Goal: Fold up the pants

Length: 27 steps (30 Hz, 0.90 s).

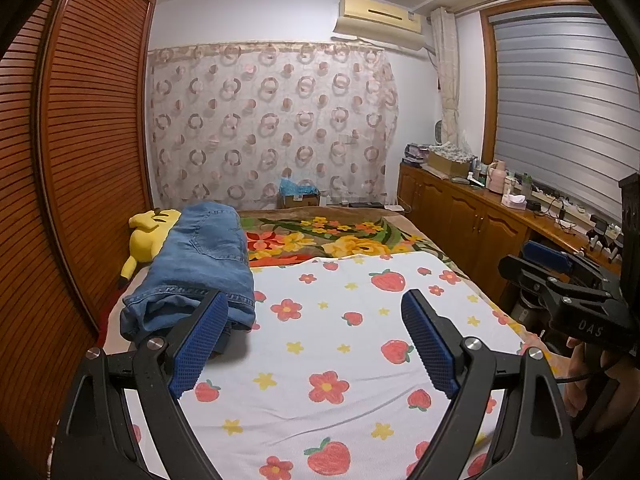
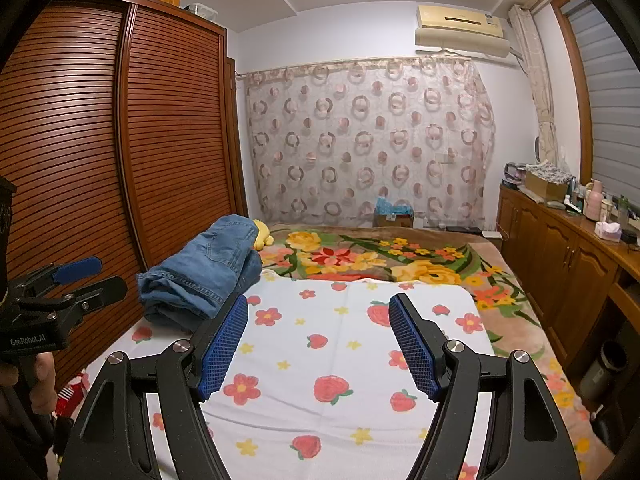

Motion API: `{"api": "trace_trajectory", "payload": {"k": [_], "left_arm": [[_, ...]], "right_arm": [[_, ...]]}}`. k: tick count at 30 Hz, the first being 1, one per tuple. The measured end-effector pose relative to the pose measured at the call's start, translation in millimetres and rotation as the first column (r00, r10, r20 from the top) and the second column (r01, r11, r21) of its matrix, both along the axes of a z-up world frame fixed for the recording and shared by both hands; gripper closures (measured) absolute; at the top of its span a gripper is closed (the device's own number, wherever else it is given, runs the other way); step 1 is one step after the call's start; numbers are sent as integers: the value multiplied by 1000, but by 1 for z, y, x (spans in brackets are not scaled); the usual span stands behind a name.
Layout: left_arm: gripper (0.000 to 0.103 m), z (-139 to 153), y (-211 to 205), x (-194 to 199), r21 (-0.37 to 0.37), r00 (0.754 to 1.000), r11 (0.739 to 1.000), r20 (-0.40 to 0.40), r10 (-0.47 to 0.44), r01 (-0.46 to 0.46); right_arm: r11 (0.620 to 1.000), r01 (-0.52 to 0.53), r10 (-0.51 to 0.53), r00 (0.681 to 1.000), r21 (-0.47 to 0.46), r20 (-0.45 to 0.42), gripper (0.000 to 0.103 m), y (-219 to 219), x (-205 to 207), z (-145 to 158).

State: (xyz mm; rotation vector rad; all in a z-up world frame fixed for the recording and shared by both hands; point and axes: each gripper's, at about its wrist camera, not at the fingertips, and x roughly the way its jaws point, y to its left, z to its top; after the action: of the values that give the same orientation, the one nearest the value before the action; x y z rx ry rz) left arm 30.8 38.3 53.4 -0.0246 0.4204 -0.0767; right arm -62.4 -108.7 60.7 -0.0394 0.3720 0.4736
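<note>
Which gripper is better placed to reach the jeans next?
Probably left. The left gripper is open with its finger beside the jeans; the right gripper, also open, is farther over the strawberry sheet.

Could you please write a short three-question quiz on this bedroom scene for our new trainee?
1. True or false: the left gripper is shut on the folded blue denim pants.
2. What lies just behind the pants? A) yellow plush toy B) grey pillow C) red towel
3. Fill in: the pants rest on the ___ side of the white strawberry-print sheet.

Key: 1 false: both it and the right gripper are open and empty. 2 A. 3 left.
</note>
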Motion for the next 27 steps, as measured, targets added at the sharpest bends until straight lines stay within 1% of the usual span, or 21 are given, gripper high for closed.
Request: {"api": "trace_trajectory", "payload": {"k": [27], "left_arm": [[14, 1, 0, -3, -3, 1000, 1000, 5, 3, -3]], "right_arm": [[1000, -3, 3, 1000, 3, 5, 28, 1, 0, -1]]}}
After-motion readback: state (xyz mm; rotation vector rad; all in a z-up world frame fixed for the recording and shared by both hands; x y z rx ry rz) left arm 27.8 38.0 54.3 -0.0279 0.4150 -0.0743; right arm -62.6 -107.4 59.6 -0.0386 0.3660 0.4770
